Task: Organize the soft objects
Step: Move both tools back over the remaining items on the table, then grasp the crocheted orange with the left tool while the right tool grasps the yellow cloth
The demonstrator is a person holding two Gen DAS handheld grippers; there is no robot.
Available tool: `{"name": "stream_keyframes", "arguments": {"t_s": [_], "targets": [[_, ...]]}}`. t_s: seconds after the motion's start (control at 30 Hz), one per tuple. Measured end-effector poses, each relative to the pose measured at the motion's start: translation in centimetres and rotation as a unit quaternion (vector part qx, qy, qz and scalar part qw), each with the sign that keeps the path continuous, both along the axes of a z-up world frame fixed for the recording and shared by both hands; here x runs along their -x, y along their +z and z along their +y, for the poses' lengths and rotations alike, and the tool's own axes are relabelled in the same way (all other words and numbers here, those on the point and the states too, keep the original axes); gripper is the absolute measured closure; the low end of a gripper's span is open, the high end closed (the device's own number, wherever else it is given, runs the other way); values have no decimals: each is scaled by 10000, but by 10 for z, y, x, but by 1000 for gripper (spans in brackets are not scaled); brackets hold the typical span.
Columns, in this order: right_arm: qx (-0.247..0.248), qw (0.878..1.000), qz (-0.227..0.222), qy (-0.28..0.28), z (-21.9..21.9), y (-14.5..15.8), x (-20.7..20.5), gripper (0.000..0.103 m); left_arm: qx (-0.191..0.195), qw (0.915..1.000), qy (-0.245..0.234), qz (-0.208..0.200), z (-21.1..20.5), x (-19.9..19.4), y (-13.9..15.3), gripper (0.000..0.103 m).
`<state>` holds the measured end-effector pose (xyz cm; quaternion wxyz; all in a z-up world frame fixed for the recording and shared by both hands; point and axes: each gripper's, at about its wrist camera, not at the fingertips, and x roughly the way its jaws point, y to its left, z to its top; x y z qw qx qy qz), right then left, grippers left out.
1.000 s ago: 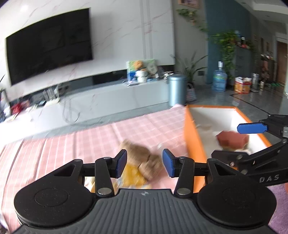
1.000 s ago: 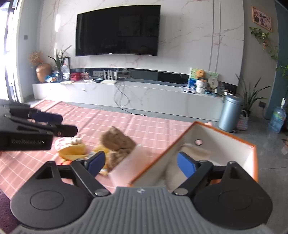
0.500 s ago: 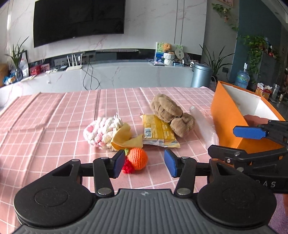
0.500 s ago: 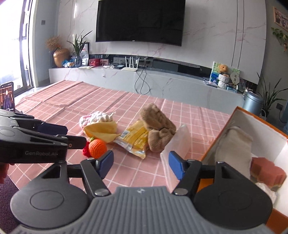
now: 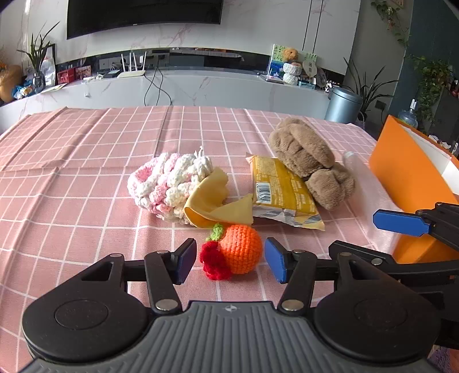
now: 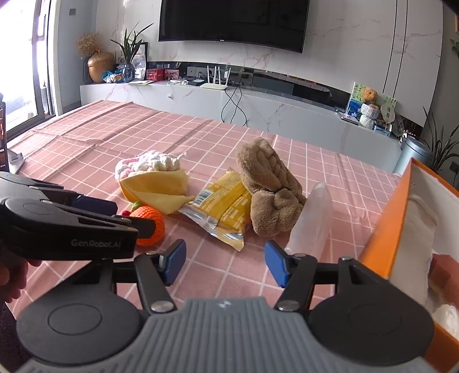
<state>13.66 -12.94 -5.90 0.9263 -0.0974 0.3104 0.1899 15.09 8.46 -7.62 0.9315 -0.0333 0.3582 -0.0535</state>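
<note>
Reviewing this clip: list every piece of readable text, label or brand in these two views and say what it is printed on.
"GenRobot.AI": on the side of the left hand-held gripper, seen in the right wrist view.
Yellow snack packet: barcode and print, too small to read.
TV: small mark on the lower bezel, illegible.
Picture card on the TV console: text too blurred.
Right hand-held gripper: only a small emblem, no words.
</note>
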Motion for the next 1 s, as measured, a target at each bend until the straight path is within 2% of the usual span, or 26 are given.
{"name": "stream_keyframes", "arguments": {"t_s": [0.17, 0.2, 0.27, 0.53, 0.6, 0.77, 1.0], "targets": [[-76, 9999, 78, 18, 2, -6, -13, 43, 193, 9998, -3, 69, 5, -8, -12, 36], [-97, 9999, 85, 33, 3, -7, -15, 43, 209, 9998, -2, 66, 6, -8, -13, 44], [-127, 9999, 82, 78, 6, -9, -18, 45, 184, 9997, -70, 149, 6, -9, -16, 49], [-229, 9992, 36, 319, 25, -9, -27, 45, 242, 9995, 132, 162, 25, 7, -1, 50], [-274, 9985, 48, 473, 35, -9, -30, 43, 187, 9992, 319, 143, 36, 11, 5, 50], [-454, 9964, 93, 713, 61, -9, -46, 27, 20, 9967, 804, 126, 63, 11, 10, 50], [-644, 9941, 318, 808, 84, -22, -78, 29, -123, 9948, 992, 206, 74, 3, 5, 50]]}}
